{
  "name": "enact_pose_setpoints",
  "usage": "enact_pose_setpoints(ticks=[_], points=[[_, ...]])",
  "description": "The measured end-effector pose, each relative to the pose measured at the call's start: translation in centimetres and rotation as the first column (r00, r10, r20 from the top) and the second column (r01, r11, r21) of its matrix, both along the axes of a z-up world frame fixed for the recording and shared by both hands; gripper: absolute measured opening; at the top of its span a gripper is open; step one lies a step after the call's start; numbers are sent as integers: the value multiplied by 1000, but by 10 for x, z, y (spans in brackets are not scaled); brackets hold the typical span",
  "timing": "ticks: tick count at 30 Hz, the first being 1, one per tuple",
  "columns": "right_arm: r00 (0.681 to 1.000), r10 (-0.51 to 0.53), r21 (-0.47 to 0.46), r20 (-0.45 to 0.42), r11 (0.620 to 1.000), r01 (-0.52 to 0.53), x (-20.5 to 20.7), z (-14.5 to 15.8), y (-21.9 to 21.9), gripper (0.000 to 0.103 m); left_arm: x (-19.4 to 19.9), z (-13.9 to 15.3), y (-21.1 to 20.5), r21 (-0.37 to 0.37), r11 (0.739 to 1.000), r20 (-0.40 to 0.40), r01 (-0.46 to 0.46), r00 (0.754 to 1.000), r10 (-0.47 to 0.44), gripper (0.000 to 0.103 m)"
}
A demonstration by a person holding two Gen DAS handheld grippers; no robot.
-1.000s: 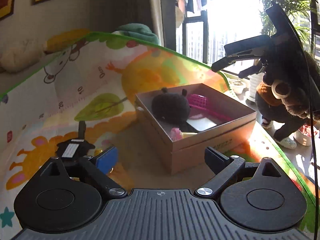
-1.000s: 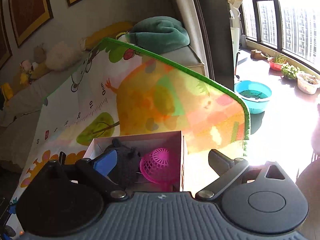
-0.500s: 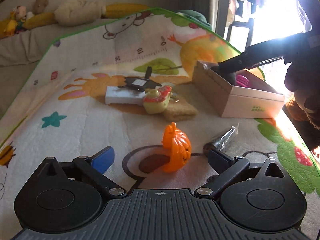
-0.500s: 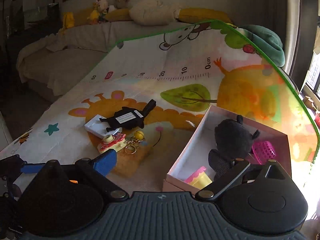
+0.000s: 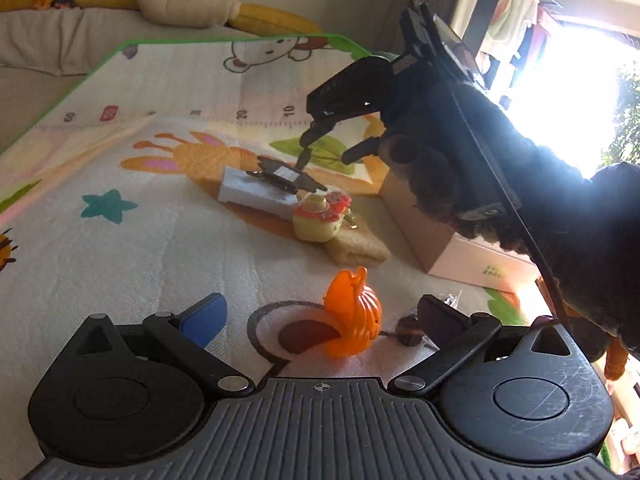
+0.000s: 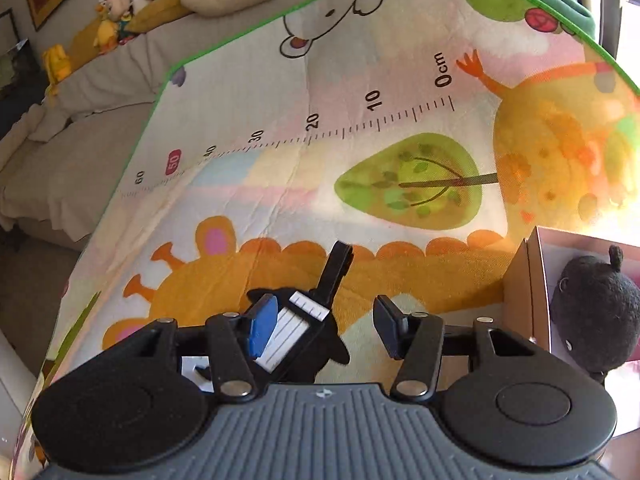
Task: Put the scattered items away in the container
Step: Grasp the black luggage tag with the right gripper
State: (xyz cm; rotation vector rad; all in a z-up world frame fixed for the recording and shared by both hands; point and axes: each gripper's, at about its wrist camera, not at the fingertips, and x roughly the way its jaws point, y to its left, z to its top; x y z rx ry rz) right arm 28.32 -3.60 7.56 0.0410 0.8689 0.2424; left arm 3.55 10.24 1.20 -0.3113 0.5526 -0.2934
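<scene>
The right gripper (image 6: 324, 328), its jaws just narrowing but not yet pinching, straddles the black luggage tag (image 6: 308, 340) on the play mat (image 6: 280, 184) beside the box (image 6: 528, 280), while the left gripper (image 5: 320, 316) stands spread around the orange toy (image 5: 352, 312).

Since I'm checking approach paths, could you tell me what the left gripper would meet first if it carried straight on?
Most likely the orange pumpkin toy, lying on the mat just ahead of the left gripper, between its open jaws; depth is uncertain.
</scene>
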Motion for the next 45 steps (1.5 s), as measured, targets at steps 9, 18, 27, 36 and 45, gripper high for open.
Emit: enact_pose_setpoints(ticks=[9,18,27,36,45], points=[[999,-54,-91,1,994,54,40,-19,12,16,-2,2,4,-39,999,9,-9,1000,9,103],[919,148,-78,365,989,-129,-87,103,-18,11,-4,3,7,-49,999,18,-23,1000,24,103],[891,182,-90,415,983,-159,-192,154,-82,11,-19,13,-15,77,996,-10,-37,999,37,103],[962,111,-74,250,993,-96,-247,122,-154,11,-43,17,-47,145,989,-59,37,998,-29,103],[998,2,47,67,999,-5,-243,21,-194,11,-53,17,-73,239,968,-87,80,994,-61,103]])
